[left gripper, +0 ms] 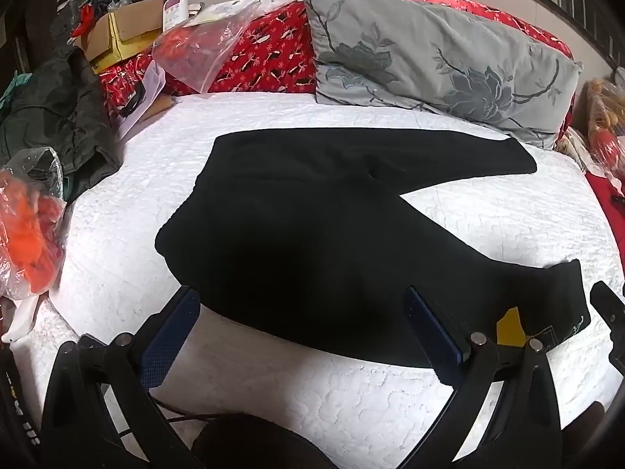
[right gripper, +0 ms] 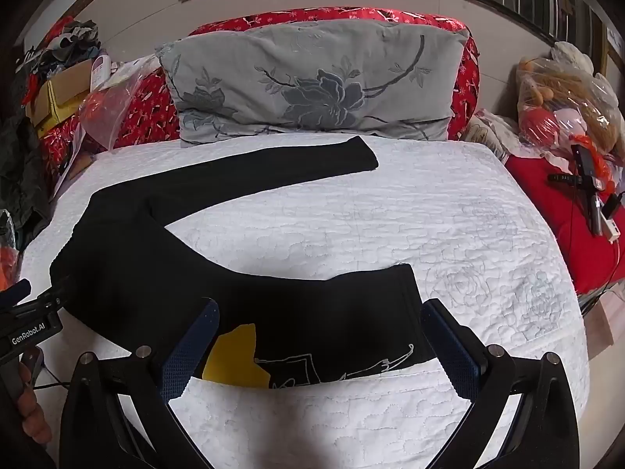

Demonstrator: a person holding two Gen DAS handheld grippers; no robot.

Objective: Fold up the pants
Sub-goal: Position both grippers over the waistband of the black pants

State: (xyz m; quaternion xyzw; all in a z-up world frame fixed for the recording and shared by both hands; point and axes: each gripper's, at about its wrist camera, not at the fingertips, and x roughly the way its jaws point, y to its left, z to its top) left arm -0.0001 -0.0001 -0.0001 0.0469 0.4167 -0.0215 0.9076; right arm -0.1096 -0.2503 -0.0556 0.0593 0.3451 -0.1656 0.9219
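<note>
Black pants (left gripper: pixel 312 211) lie flat on the white quilted bed (left gripper: pixel 117 265), waist to the left and the two legs spread in a V to the right. The near leg (right gripper: pixel 312 305) carries a yellow patch (right gripper: pixel 234 355) and a white line drawing by its hem. My left gripper (left gripper: pixel 301 292) is open over the near edge of the pants below the waist, its pads touching nothing. My right gripper (right gripper: pixel 320 305) is open too, straddling the near leg's hem end without pressing on it. The far leg (right gripper: pixel 273 172) reaches toward the pillow.
A grey floral pillow (right gripper: pixel 312 82) leans on red bedding (left gripper: pixel 269 51) at the head. Plastic bags (left gripper: pixel 27 226), a dark green garment (left gripper: pixel 58 113) and a cardboard box (left gripper: pixel 125 27) crowd the left side. On the right, a red cloth (right gripper: pixel 554 234) holds cables and a bagged soft toy (right gripper: pixel 566 97).
</note>
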